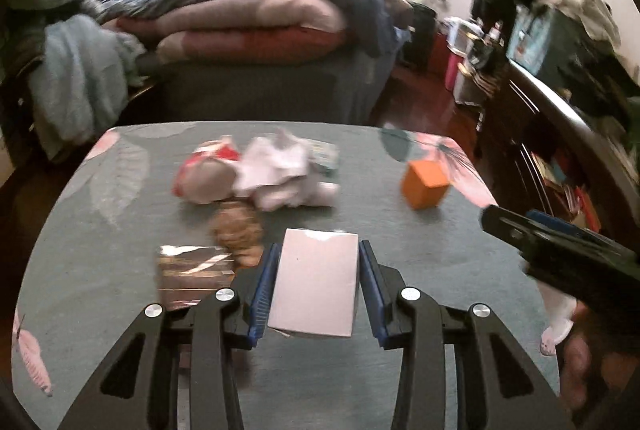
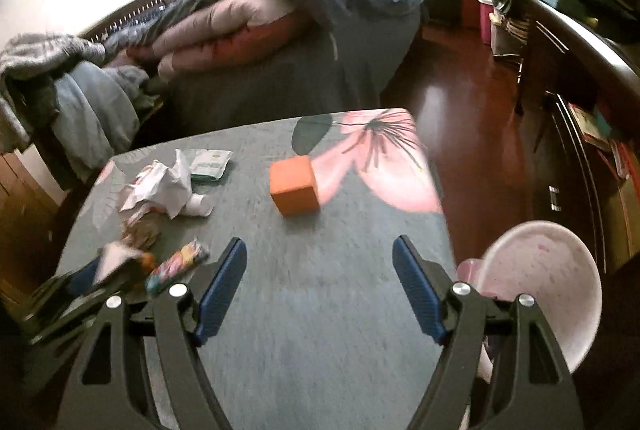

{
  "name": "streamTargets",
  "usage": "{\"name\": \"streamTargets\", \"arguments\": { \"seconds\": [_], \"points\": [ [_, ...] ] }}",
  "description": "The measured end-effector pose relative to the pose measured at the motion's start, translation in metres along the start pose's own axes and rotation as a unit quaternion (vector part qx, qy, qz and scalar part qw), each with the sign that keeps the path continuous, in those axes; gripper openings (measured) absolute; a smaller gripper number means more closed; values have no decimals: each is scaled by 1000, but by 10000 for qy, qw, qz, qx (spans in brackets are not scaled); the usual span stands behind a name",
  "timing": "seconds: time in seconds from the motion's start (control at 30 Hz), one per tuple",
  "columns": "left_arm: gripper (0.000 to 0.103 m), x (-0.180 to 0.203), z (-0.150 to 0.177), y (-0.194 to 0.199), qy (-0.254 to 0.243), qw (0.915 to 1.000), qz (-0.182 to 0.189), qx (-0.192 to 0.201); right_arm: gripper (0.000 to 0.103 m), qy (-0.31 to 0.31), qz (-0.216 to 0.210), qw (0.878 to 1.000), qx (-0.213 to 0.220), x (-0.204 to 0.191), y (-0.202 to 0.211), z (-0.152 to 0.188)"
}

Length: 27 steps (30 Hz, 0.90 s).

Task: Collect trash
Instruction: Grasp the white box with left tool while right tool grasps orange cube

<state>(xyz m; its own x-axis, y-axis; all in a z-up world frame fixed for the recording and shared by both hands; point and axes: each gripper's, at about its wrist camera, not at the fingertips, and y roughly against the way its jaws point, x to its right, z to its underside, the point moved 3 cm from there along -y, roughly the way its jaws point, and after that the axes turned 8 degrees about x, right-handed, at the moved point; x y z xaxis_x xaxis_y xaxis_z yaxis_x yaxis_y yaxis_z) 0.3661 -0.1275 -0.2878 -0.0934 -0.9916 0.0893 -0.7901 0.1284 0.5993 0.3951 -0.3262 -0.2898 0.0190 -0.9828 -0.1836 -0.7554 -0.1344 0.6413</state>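
Left gripper (image 1: 316, 286) is clamped on a small white box (image 1: 314, 284), blue pads pressed to both its sides, box tilted and held over the table (image 1: 460, 270). Right gripper (image 2: 320, 286) stands wide apart with nothing between the jaws, hovering over bare grey tabletop near the table's right edge. Rest of the trash sits on the floral grey cloth: shiny foil wrapper (image 1: 192, 272) just left of the left gripper, brown crumpled lump (image 1: 236, 230) touching it behind, crumpled white paper (image 2: 160, 186) and a red-white wrapper (image 1: 208, 166) farther back in one pile, green packet (image 2: 210, 164) behind the paper. Colourful wrapper (image 2: 176, 268) lies left of the right gripper. Orange cube (image 2: 294, 186) stands alone, well apart from the pile. Pink bin (image 2: 544, 286) sits off the table's right edge, below it.
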Motion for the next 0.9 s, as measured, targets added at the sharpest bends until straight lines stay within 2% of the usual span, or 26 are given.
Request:
{"name": "streamTargets", "arguments": {
  "seconds": [0.2,0.4,0.47,0.5,0.53,0.57,0.7,0.9],
  "points": [
    [41,-36,-2,8,298,9995,-82,26,77,215,229,9988,-374,-17,-67,-10],
    [41,-56,0,12,443,9990,-27,40,76,191,104,9988,-447,-31,-95,-13],
    [41,-59,-1,13,459,9989,-15,54,63,289,197,9983,-457,-38,-102,-14],
    [41,-60,-1,14,465,9989,-19,54,53,415,299,9976,-477,-41,-105,-14],
    [41,-61,-1,15,478,9988,-10,57,37,533,419,9967,-442,-44,-105,-14],
    [41,-62,-1,16,484,9988,4,67,36,644,495,9957,-446,-47,-106,-15],
    [41,-63,-1,21,500,9987,-10,95,35,638,345,9963,-469,-52,-100,-13],
    [41,-61,0,32,526,9985,-16,120,36,702,338,9965,-306,-55,-64,0]
  ]
}}
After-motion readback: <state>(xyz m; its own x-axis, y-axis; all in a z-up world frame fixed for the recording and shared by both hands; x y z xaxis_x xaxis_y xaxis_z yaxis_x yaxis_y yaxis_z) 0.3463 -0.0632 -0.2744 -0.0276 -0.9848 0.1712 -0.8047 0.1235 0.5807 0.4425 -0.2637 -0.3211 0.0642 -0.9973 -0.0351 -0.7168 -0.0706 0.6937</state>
